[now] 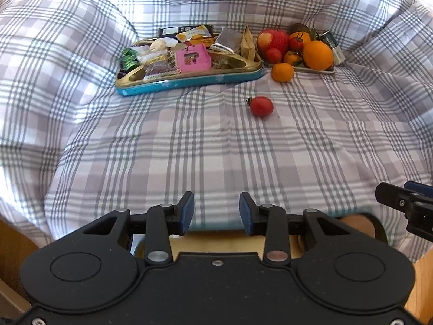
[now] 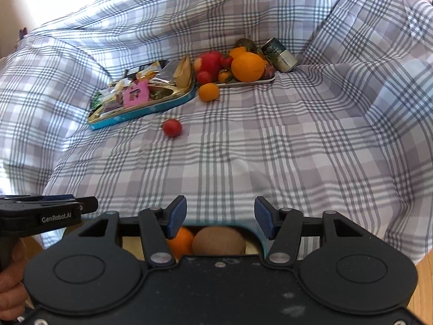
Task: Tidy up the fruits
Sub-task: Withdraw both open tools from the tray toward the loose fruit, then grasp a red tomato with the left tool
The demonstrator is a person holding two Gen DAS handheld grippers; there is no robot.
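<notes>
A small red tomato (image 1: 261, 106) (image 2: 172, 127) lies alone on the checked cloth. Farther back, a small orange (image 1: 282, 72) (image 2: 209, 92) rests against a white plate (image 1: 322, 71) (image 2: 251, 82) piled with an apple, a large orange (image 1: 318, 55) (image 2: 247, 67) and small tomatoes. My left gripper (image 1: 216, 211) is open near the cloth's front edge, nothing between its pads. My right gripper (image 2: 220, 214) is open too, beside the left gripper (image 2: 54, 203). Just under the right gripper, an orange (image 2: 181, 241) and a brown fruit (image 2: 219, 241) show, mostly hidden by its body.
A blue-rimmed tin (image 1: 189, 82) (image 2: 140, 113) full of wrapped snacks sits left of the fruit plate. A drink can (image 1: 334, 46) (image 2: 280, 54) lies behind the plate. The checked cloth (image 1: 216, 149) rises in folds at the back and sides. Wooden floor (image 2: 425, 265) shows at the lower right.
</notes>
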